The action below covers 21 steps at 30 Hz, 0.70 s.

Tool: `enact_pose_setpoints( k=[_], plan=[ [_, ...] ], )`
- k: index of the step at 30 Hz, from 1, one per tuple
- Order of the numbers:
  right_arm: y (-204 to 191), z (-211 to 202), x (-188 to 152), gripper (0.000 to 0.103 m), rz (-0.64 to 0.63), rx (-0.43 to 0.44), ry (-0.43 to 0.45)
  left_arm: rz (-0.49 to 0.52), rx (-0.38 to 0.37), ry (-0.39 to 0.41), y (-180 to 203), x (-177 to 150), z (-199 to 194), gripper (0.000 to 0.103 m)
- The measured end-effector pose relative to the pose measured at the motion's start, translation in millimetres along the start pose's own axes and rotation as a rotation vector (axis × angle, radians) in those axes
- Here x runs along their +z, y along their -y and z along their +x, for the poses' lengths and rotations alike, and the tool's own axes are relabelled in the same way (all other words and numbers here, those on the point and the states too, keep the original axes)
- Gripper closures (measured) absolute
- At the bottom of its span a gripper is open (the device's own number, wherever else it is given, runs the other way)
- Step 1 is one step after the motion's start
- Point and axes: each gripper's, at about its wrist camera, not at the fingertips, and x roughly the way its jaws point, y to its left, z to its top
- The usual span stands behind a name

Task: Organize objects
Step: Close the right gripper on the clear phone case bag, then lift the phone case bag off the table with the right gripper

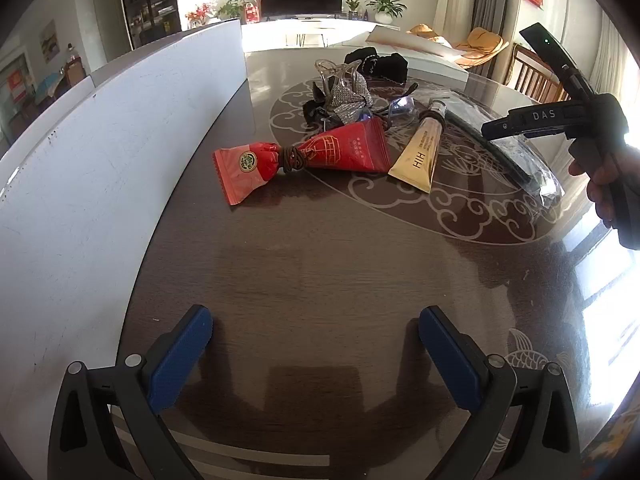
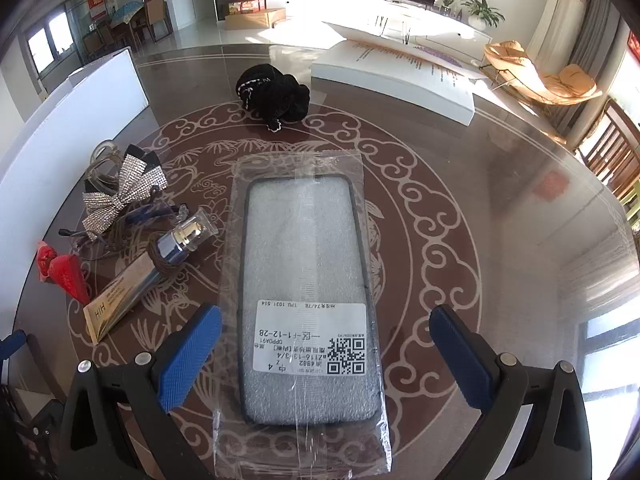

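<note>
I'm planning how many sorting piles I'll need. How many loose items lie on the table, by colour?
Red: 1, the tied snack packet
Gold: 1, the tube
Black: 1, the velvet pouch
Silver or clear: 3, the rhinestone bow, the glasses, the bagged phone case
Total: 6

Dark patterned table (image 2: 500,200) with bagged phone case (image 2: 304,292), gold tube (image 2: 120,300), red packet (image 1: 304,160).

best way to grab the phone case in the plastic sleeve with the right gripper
Grip the clear-bagged grey phone case across its width, near the labelled end, coming straight down from above. It lies flat on the glass-topped table, its long axis running away from the open right gripper, whose fingers already straddle both long edges.
</note>
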Motion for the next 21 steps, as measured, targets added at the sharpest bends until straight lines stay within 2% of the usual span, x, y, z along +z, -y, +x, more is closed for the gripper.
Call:
enact_pose_setpoints(
  k=[2, 5, 7, 8, 9, 13, 20, 21],
  plan=[
    [2, 8, 0, 0.000, 0.037, 0.048, -0.001, 0.000, 0.001, 0.000, 0, 0, 0, 0.000],
    [-2, 9, -3, 0.000, 0.039, 0.051, 0.023, -0.001, 0.000, 0.001, 0, 0, 0, 0.000],
    [-8, 5, -8, 0.009, 0.016, 0.020, 0.036, -0.001, 0.001, 0.001, 0, 0, -1, 0.000],
    [-13, 1, -10, 0.024, -0.009, 0.013, 0.052, -0.001, 0.001, 0.001, 0, 0, -1, 0.000],
    [-15, -1, -13, 0.026, -0.017, 0.024, 0.048, -0.001, 0.001, 0.001, 0, 0, -1, 0.000],
    [-28, -18, -45, 0.026, -0.011, 0.020, 0.065, -0.001, 0.001, 0.001, 0, 0, 0, 0.000],
    [-48, -63, -139, 0.025, -0.004, -0.013, 0.150, -0.001, 0.002, 0.001, 0, 0, 0, 0.000],
    [-50, -66, -147, 0.021, -0.015, -0.008, 0.155, -0.001, 0.002, 0.001, 0, 0, 0, 0.000]
  ],
)
